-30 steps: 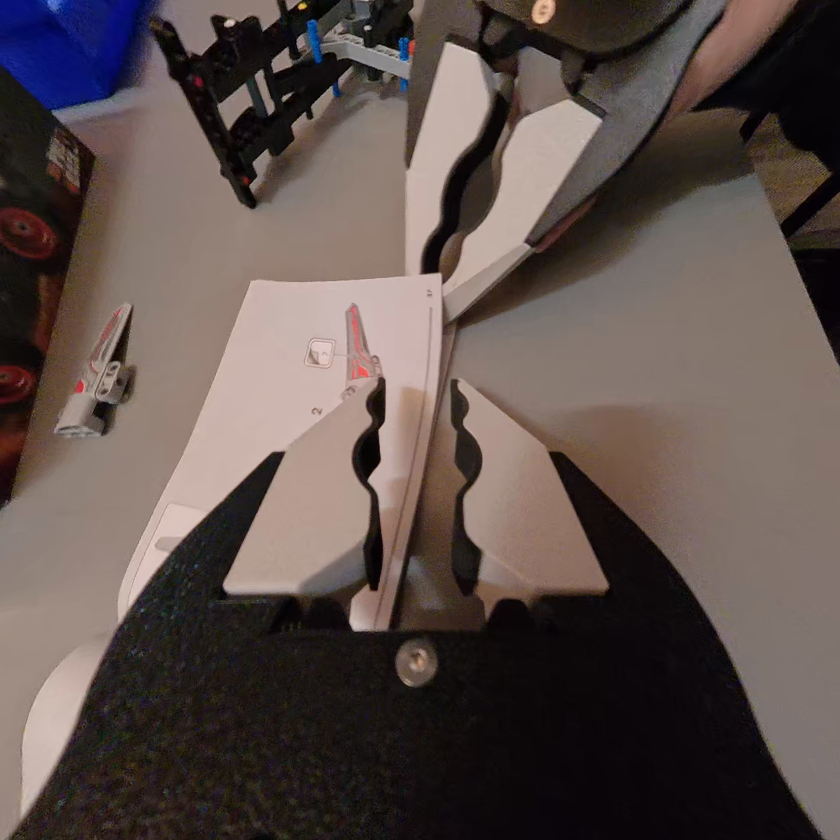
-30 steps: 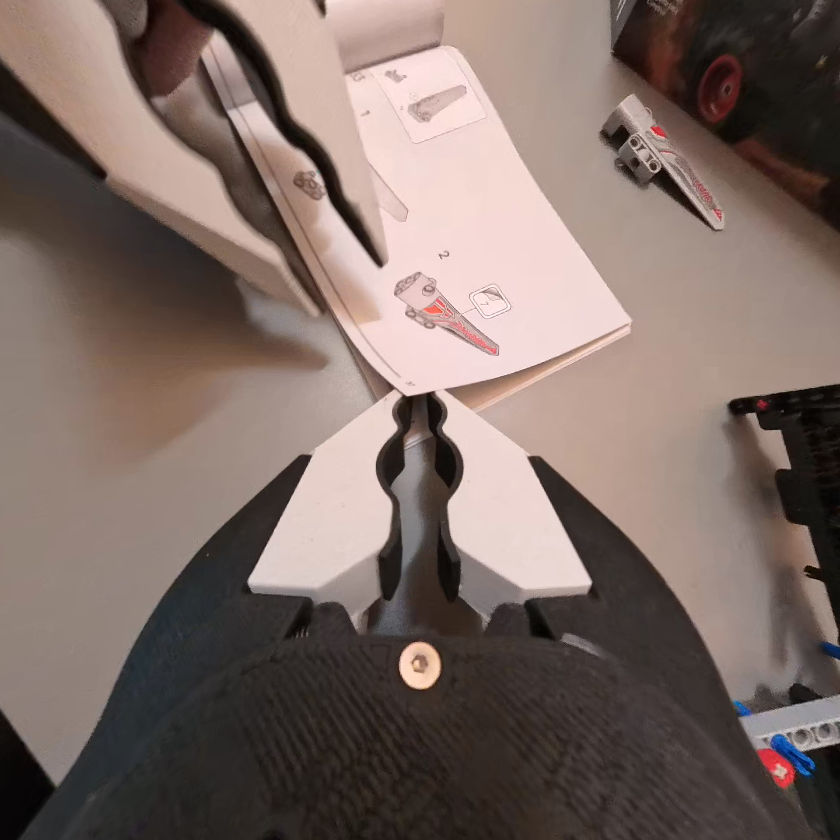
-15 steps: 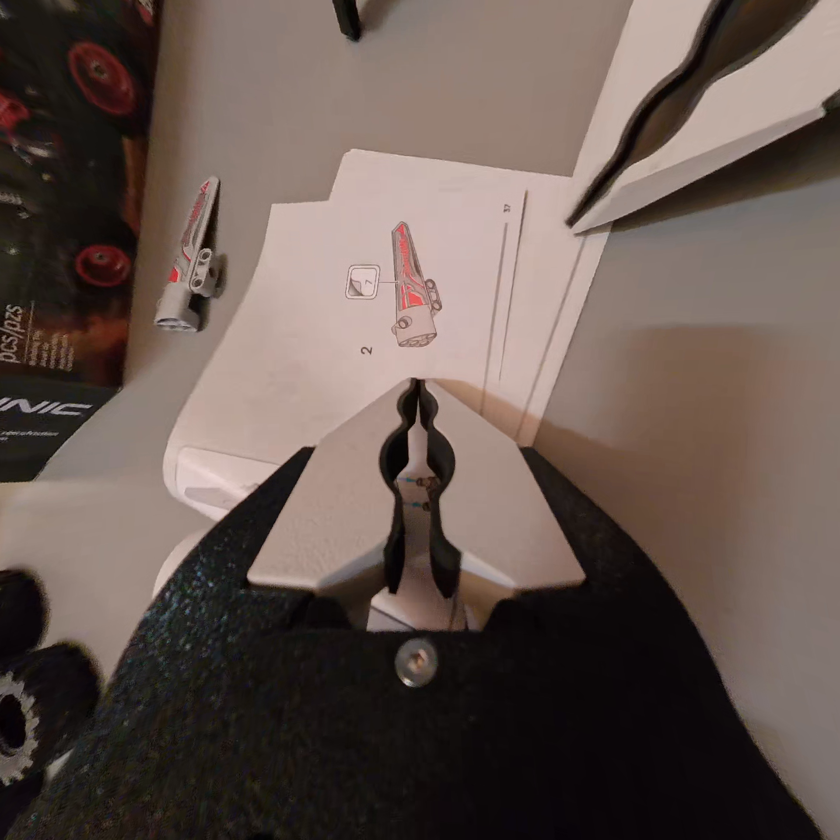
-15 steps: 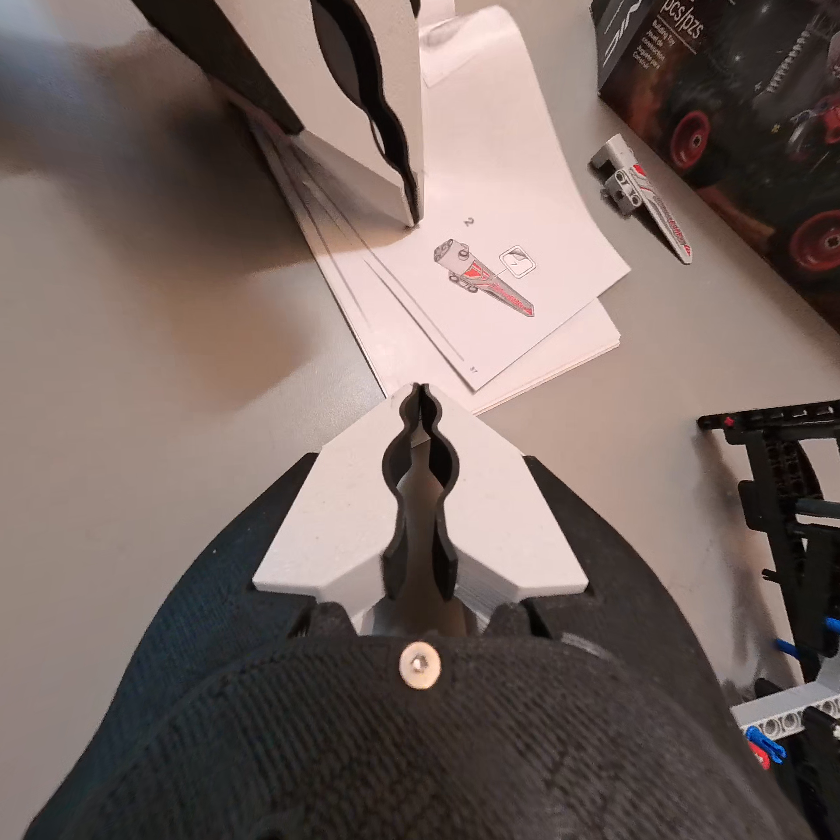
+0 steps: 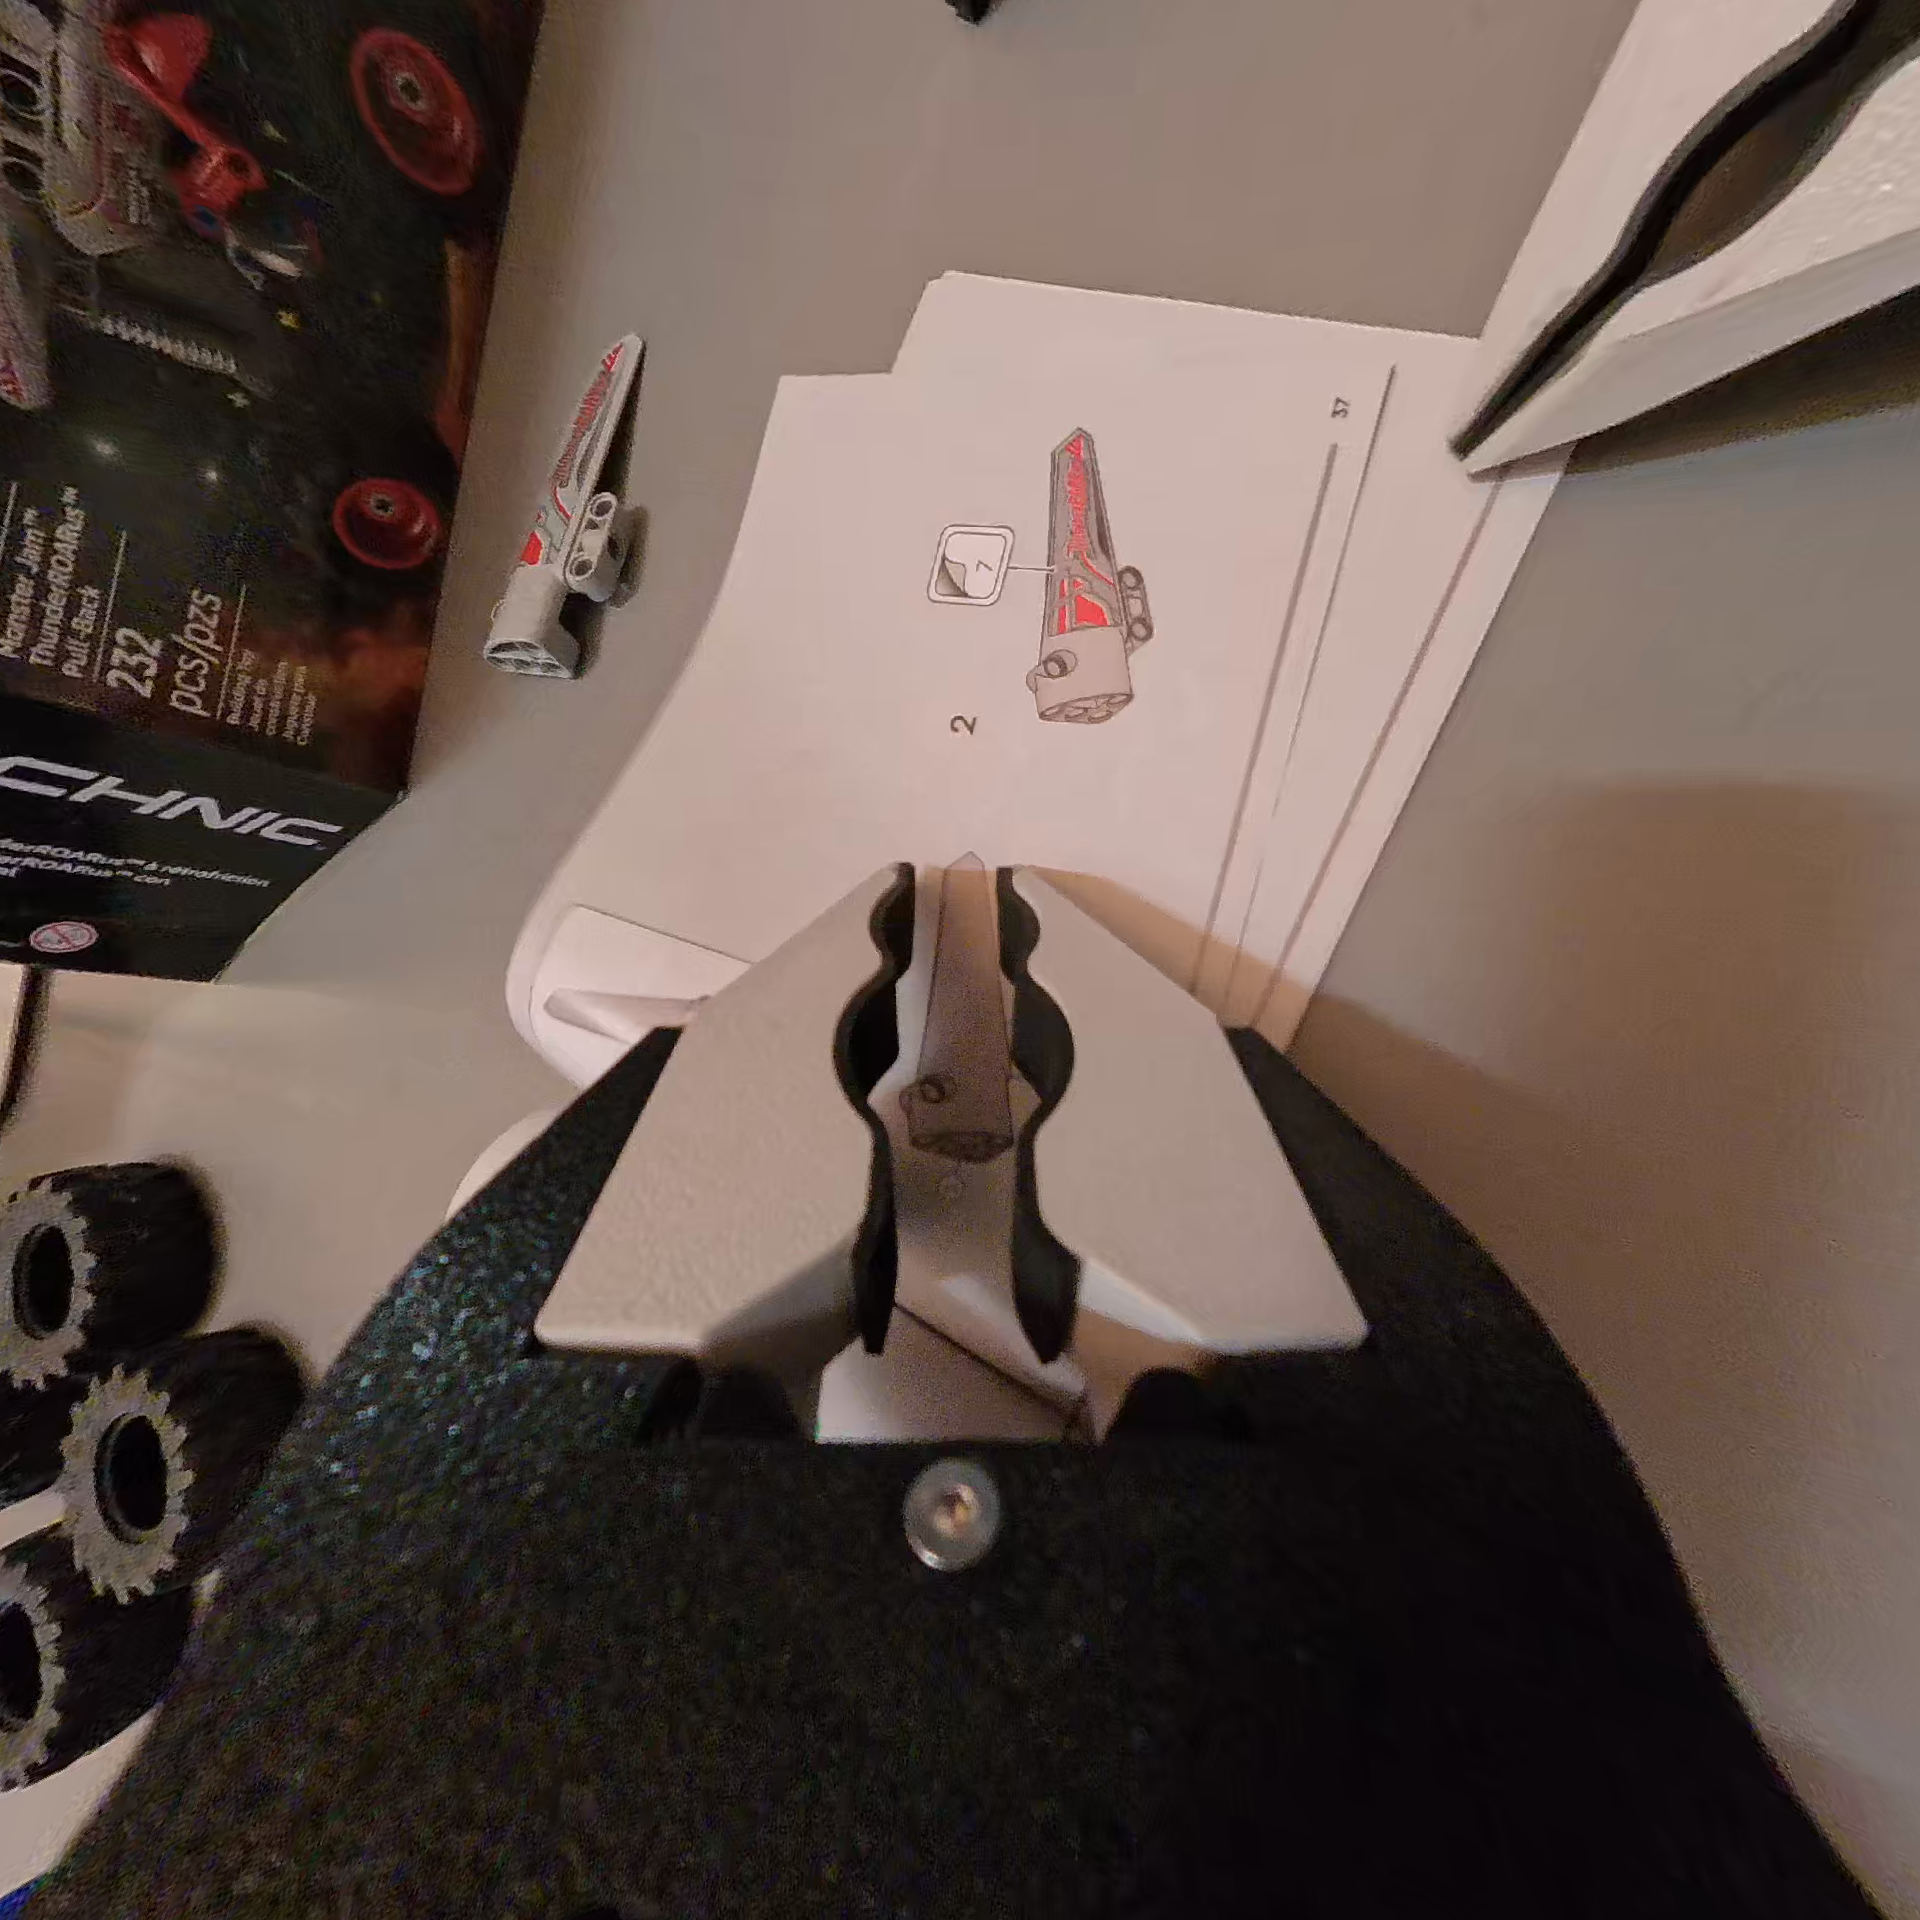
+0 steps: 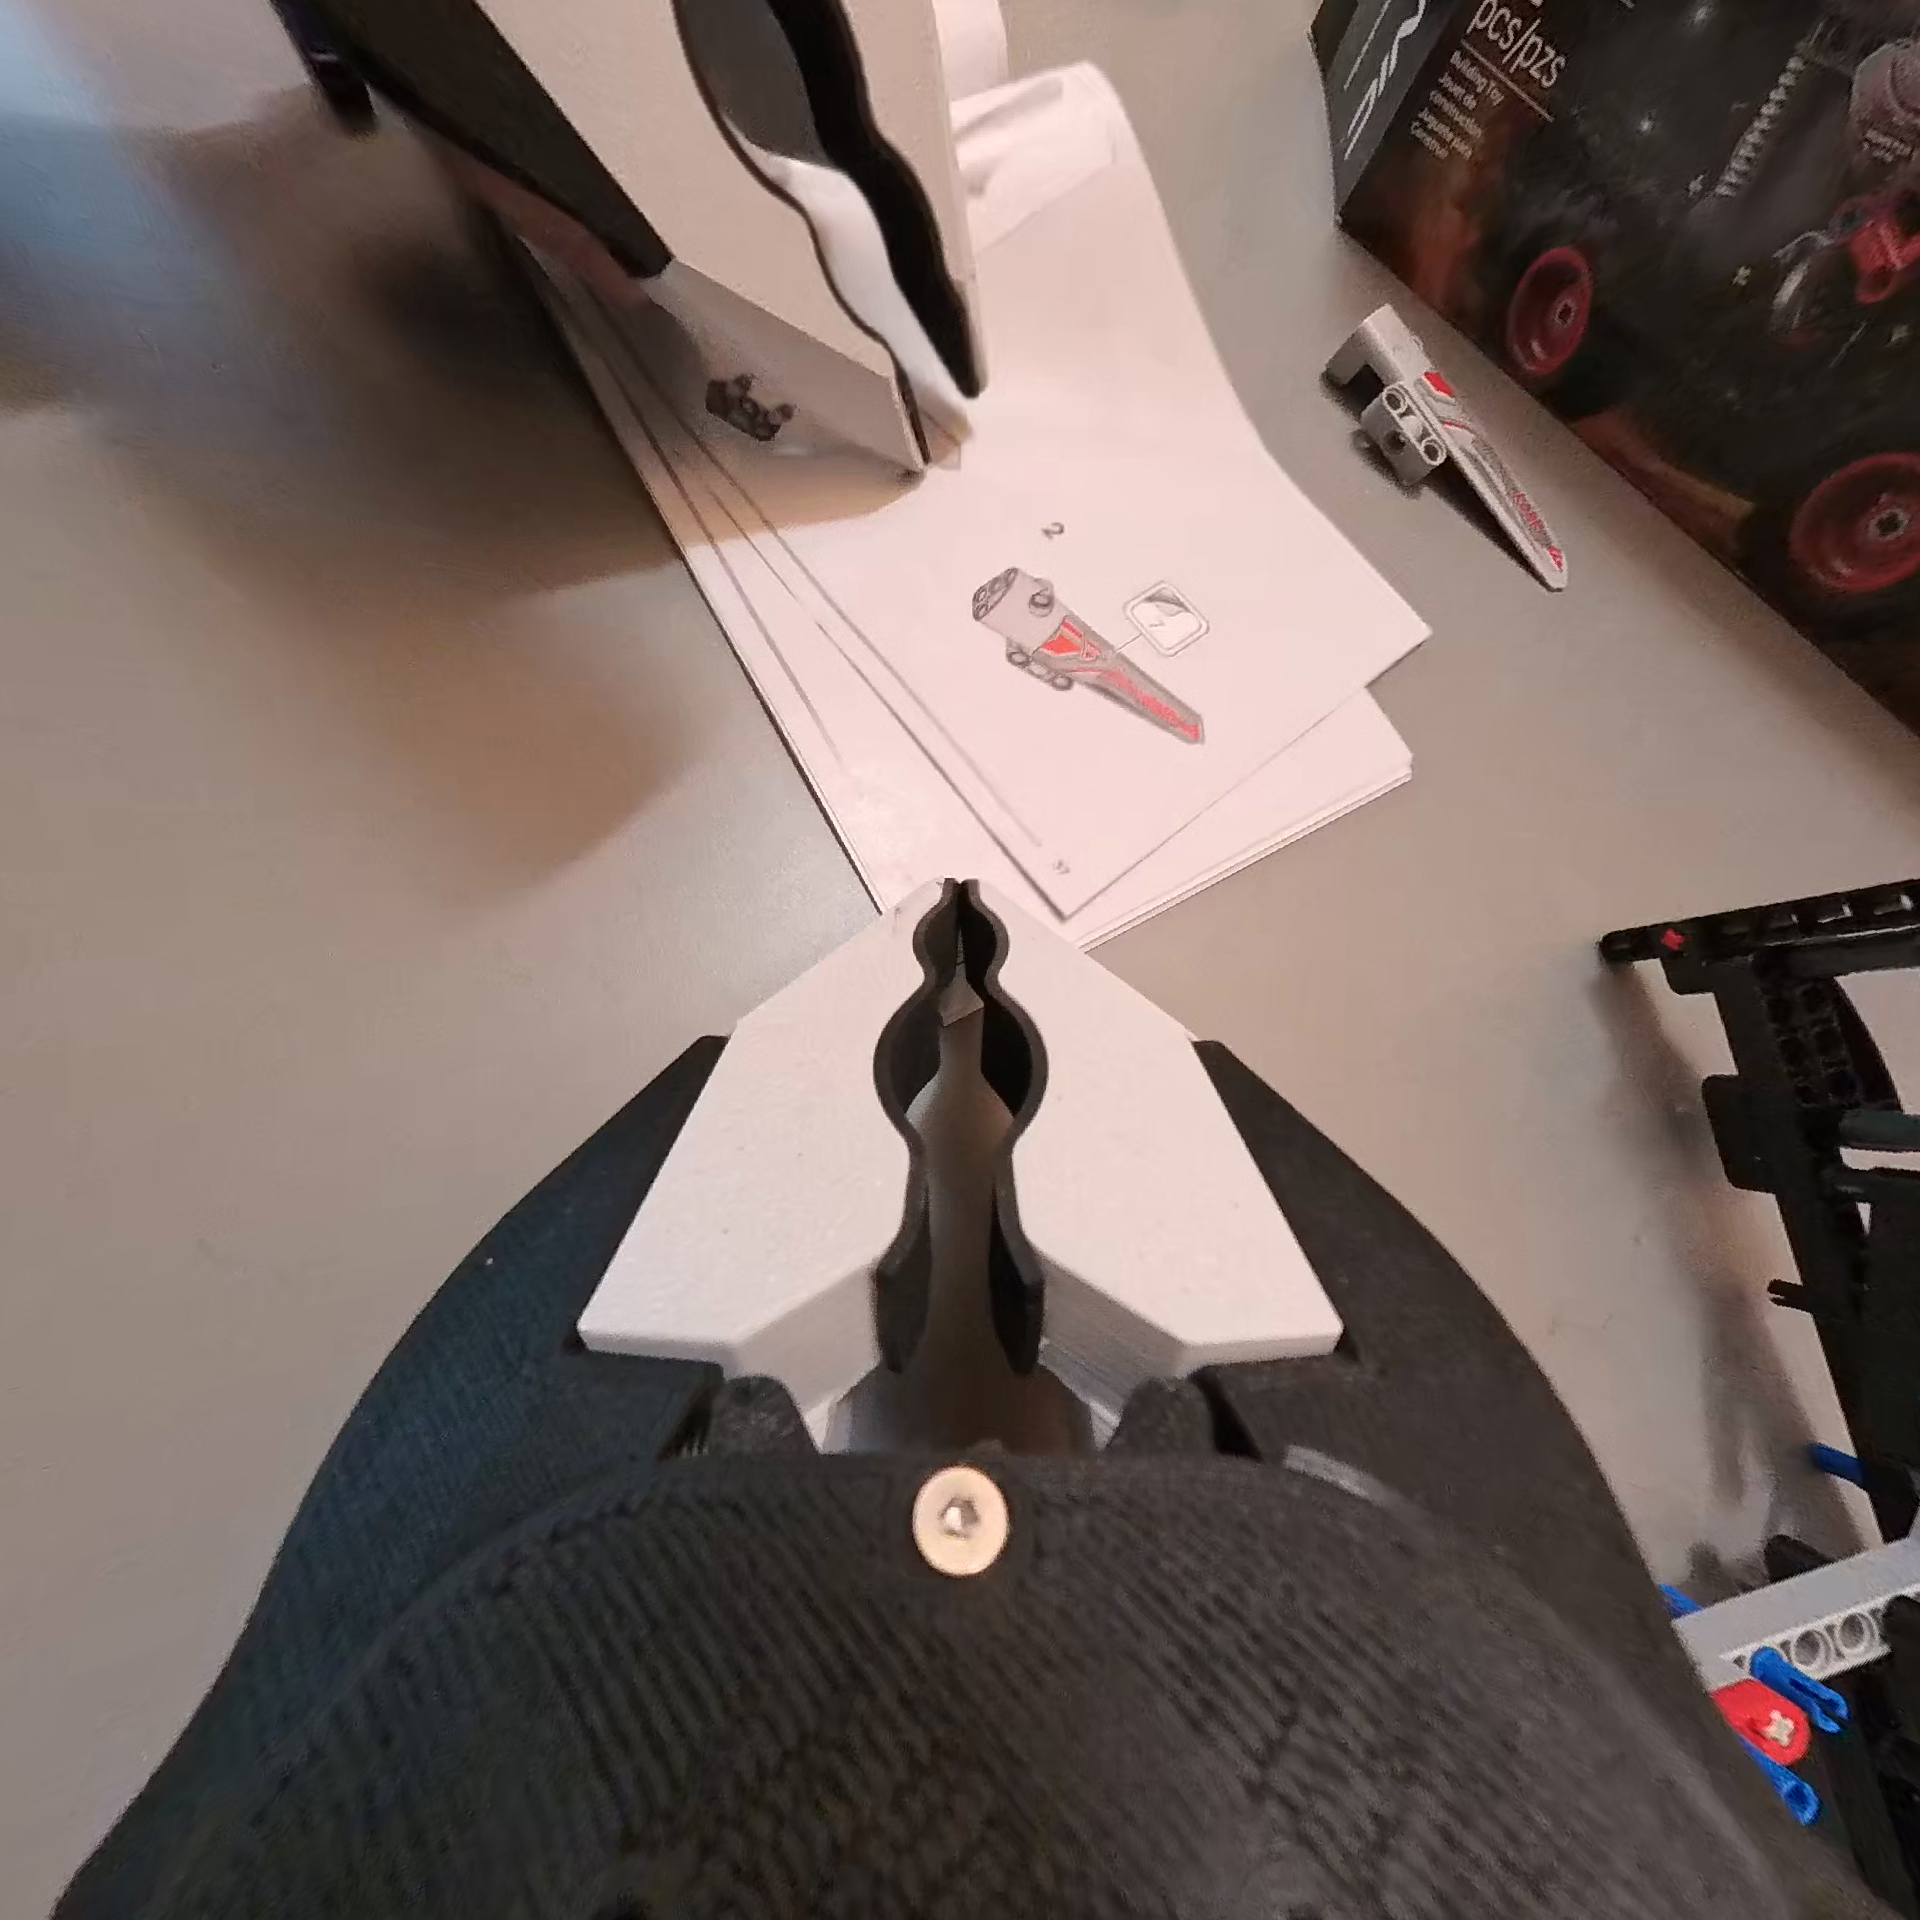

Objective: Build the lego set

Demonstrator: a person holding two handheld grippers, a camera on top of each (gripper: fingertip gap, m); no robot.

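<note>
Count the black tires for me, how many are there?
3 in view, all at the left wrist view's lower left edge: one tire on top, one below it, and one lowest, cut off by the frame. More may be hidden.

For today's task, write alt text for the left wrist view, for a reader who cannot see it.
The left gripper, fingers slightly apart, hovers over an open instruction booklet on a grey table. A grey-and-red wedge piece lies left of it beside the set's box, with black tyres at lower left.
</note>
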